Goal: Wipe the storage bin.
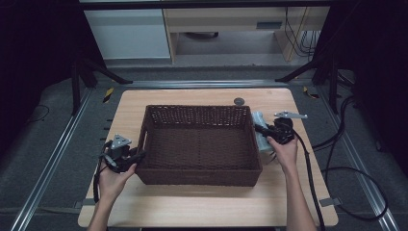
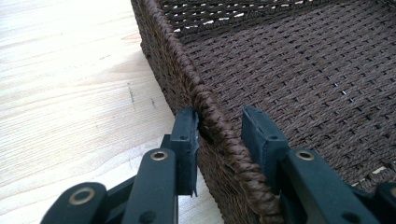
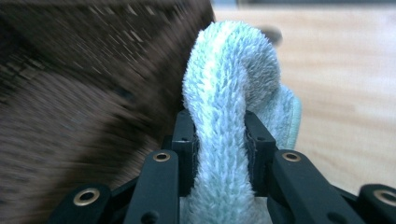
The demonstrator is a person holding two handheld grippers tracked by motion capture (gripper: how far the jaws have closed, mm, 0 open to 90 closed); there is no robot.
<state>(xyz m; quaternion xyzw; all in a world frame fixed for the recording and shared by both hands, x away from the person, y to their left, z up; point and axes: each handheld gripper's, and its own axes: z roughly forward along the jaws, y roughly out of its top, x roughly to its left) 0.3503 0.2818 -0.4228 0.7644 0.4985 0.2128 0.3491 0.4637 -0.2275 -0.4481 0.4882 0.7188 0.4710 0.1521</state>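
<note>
Overhead plus close, perhaps basket-sharing views

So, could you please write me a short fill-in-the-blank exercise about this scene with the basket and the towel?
1. The right tool is shut on a light blue fluffy ____.
2. The jaws of the left tool straddle the rim of the brown woven ____.
3. The basket stands on a pale ____ table.
4. In the high view, the towel is just outside the basket's ____ wall.

Missing words: towel; basket; wooden; right
</note>
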